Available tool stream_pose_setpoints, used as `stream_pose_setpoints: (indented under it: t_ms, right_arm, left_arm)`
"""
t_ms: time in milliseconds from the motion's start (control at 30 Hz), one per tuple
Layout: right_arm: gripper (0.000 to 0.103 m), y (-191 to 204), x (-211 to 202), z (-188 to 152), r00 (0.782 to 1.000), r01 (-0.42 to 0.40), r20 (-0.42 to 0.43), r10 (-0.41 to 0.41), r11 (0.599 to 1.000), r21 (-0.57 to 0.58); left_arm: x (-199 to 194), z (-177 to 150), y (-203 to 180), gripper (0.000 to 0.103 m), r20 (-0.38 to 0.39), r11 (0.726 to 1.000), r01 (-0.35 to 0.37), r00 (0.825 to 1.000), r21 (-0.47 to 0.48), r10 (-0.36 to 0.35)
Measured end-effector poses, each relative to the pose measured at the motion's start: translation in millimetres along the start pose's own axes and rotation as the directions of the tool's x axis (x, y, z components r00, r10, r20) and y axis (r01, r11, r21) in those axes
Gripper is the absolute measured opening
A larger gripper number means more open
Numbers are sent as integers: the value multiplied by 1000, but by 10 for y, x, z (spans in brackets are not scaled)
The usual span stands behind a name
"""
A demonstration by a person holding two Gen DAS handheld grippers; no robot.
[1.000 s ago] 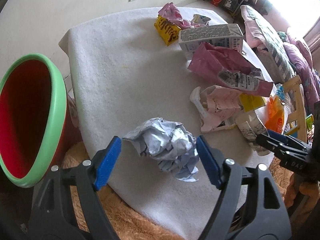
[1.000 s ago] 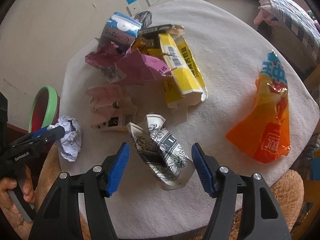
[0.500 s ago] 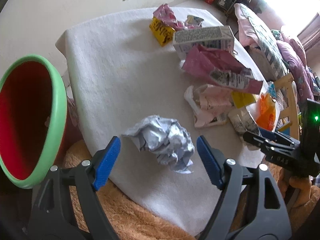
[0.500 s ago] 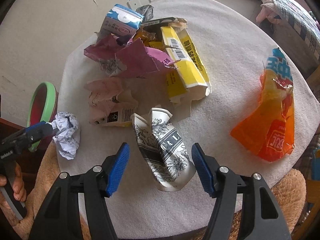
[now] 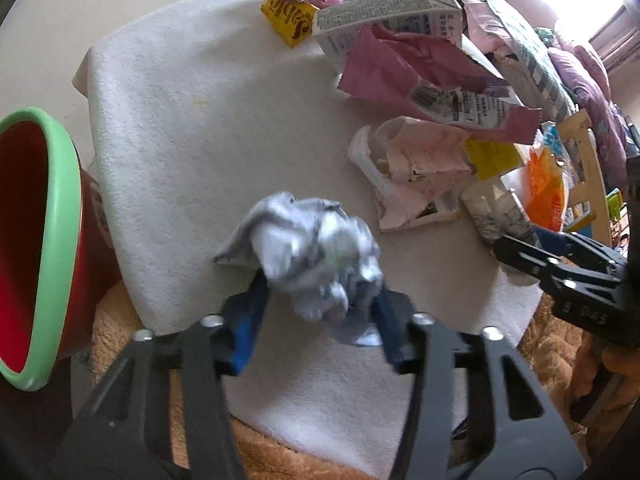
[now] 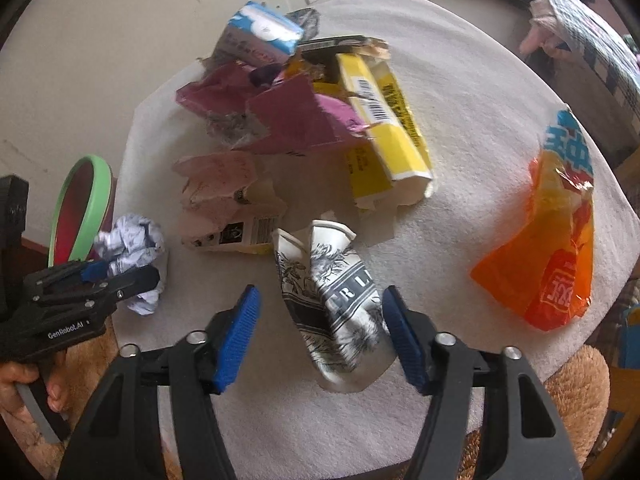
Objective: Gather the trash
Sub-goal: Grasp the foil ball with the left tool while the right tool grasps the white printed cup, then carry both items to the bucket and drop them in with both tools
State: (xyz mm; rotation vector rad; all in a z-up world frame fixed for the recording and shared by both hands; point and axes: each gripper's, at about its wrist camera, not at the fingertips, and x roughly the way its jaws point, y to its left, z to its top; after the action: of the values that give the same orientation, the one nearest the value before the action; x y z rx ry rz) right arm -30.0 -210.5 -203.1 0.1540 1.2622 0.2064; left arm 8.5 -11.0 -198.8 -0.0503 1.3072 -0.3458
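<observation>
A crumpled white paper ball sits near the table's front-left edge. My left gripper has its blue pads pressed against both sides of the ball, jaws closing. From the right wrist view the same ball shows in the left gripper. A crushed black-and-white paper cup lies between the pads of my right gripper. Its jaws are closing: the right pad is at the cup's edge, the left pad stands apart. A red bin with a green rim stands left of the table.
On the white-clothed round table lie an orange snack bag, a yellow carton, a magenta wrapper, a blue-and-white carton and a pale pink carton. A hand holds the left gripper.
The left jaws have come together on the paper ball and the gripper has come closer to it. The right jaws look about as wide as before around the cup.
</observation>
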Motion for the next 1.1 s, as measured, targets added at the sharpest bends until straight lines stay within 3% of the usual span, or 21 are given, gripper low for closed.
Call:
stream_pose_setpoints:
  t_ms: [100,500,867,1100]
  right_arm:
    - [29,20,-37,14,1000,-22,13,22,1000,7]
    - [28,259,-587,189,981,-111,156,113,994,-24]
    - [29,668,-859,414,959,-156,219,179,981,-118]
    - [29,934,-895,497,952,-173,224,210,970,-172]
  left_arm:
    - [-106,17,-3,31,40,1000,-11,999,8,11]
    - [-688,193,103,31,242,998,-44,969,-39,52]
    - [-1045,231,210,31,343,996,-65,936,-64,83]
    - [-1104,188,427,31,351,990,-81,929,-113,116]
